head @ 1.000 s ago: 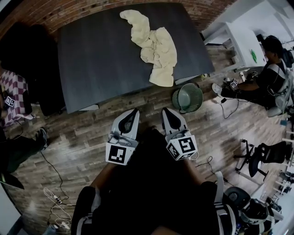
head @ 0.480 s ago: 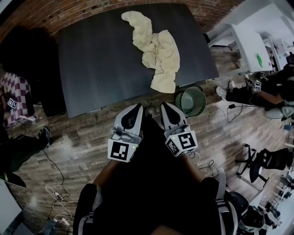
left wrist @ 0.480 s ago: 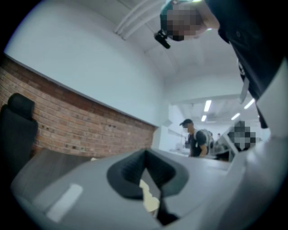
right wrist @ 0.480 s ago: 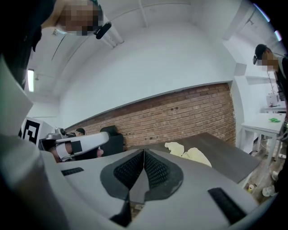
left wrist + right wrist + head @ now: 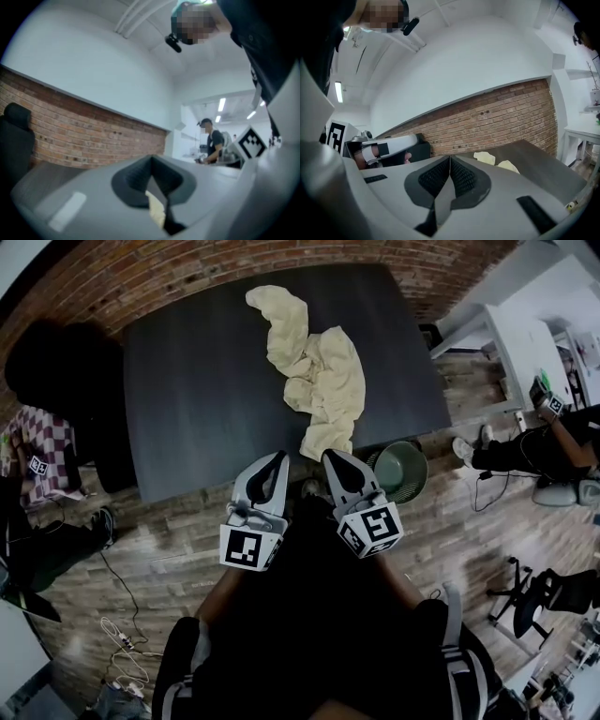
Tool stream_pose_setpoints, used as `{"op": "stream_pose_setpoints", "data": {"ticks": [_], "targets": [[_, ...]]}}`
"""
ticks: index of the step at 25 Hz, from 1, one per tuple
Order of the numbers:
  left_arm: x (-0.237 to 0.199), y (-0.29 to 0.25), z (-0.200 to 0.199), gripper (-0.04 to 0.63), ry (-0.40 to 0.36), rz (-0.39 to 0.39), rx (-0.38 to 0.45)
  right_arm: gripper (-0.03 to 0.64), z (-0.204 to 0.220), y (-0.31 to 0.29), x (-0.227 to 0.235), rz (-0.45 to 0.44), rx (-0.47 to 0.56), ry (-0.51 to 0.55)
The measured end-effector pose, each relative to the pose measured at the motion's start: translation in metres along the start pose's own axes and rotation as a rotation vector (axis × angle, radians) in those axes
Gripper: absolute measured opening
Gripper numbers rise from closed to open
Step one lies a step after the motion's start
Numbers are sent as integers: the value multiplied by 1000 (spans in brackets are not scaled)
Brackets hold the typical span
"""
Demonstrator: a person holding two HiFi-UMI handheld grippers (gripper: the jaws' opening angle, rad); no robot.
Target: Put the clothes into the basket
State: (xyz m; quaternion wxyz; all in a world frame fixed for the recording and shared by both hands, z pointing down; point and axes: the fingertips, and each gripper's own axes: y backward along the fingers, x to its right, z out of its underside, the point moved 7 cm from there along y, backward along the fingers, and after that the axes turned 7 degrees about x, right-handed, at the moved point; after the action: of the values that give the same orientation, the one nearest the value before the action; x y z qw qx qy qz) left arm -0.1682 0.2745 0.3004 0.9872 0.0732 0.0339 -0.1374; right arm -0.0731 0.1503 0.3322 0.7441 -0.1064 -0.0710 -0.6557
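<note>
Clothes: one pale yellow garment (image 5: 319, 371), crumpled, lies on the dark table (image 5: 187, 399) right of centre, its near end reaching the table's near edge. Basket: a green basket (image 5: 398, 472) stands on the wooden floor (image 5: 141, 531) just beside the table's near right corner, apart from the garment. Grippers: the left gripper (image 5: 278, 457) and right gripper (image 5: 328, 456) are side by side at the table's near edge, each with jaws pressed together and gripping nothing; the garment's near end lies close beyond the right one.
</note>
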Motion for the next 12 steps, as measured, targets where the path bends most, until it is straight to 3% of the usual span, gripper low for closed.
{"op": "stream_pose_setpoints", "data": {"ticks": [12], "targets": [[-14, -52, 8, 3, 12, -26, -28, 7, -6, -39, 45, -21, -44, -27]]}}
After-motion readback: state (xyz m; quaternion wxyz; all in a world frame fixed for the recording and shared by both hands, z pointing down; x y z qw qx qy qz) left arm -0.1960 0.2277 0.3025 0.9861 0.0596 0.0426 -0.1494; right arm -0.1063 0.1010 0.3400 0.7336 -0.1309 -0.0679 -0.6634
